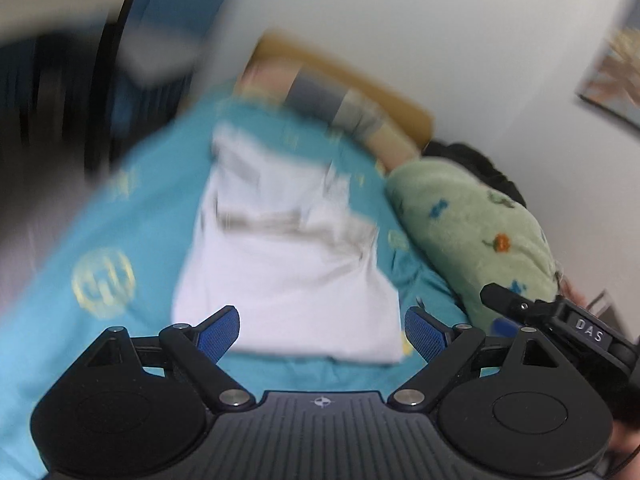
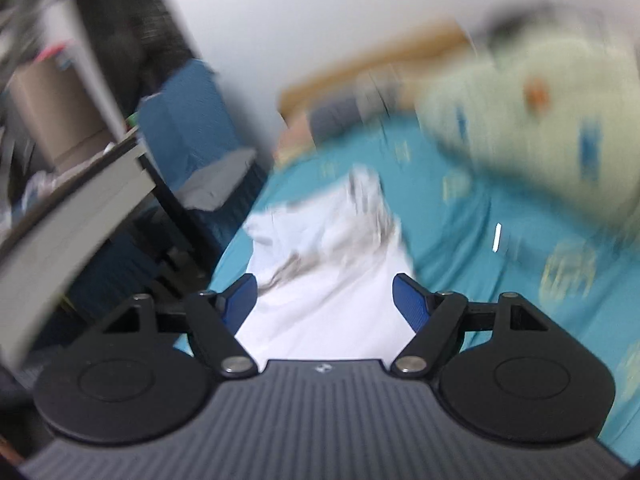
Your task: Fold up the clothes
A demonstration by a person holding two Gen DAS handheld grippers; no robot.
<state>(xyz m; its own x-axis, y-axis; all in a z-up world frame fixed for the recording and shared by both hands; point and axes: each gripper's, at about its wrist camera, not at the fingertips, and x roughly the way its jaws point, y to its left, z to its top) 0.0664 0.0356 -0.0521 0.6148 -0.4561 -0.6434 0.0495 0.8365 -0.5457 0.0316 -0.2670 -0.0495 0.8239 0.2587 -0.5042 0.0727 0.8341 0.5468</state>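
Note:
A white garment [image 1: 288, 256] with a grey print lies folded into a rough rectangle on a teal bedspread [image 1: 120, 208]. Both views are motion-blurred. My left gripper [image 1: 322, 330] is open and empty, hovering above the garment's near edge. The right gripper's black body [image 1: 560, 320] shows at the right of the left wrist view. In the right wrist view the garment [image 2: 328, 272] runs away from me, and my right gripper [image 2: 324, 302] is open and empty just above its near end.
A green plush cushion [image 1: 472, 236] lies on the bed right of the garment, also in the right wrist view [image 2: 540, 120]. A wooden headboard [image 1: 360, 76] and striped pillow [image 1: 332, 104] are beyond. A desk edge [image 2: 72, 216] and blue chair [image 2: 188, 120] stand left of the bed.

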